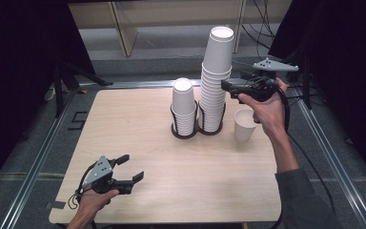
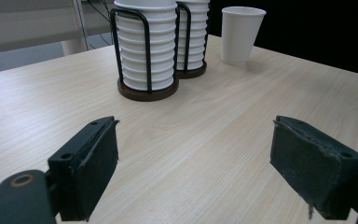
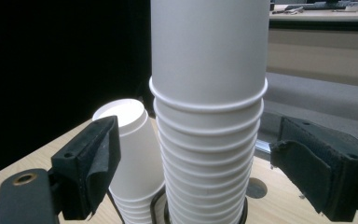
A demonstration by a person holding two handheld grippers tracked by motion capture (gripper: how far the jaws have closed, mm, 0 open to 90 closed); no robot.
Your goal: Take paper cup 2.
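Note:
Two stacks of upside-down white paper cups stand in black wire holders at the table's far middle: a tall stack (image 1: pixel 217 81) (image 3: pixel 209 116) and a shorter stack (image 1: pixel 183 107) (image 3: pixel 130 154) to its left. A single upright paper cup (image 1: pixel 244 124) (image 2: pixel 240 35) stands on the table right of the tall stack. My right gripper (image 1: pixel 226 86) (image 3: pixel 196 163) is raised beside the tall stack's upper part, open, with one jaw on either side of the cups and not touching them. My left gripper (image 1: pixel 129 168) (image 2: pixel 196 158) rests low near the front left, open and holding nothing.
The light wooden table (image 1: pixel 138 200) has a metal frame rail around it. Both wire holders share brown round bases (image 2: pixel 144 91). A pale wooden shelf (image 1: pixel 124 24) and cables lie beyond the far edge. Dark curtains flank both sides.

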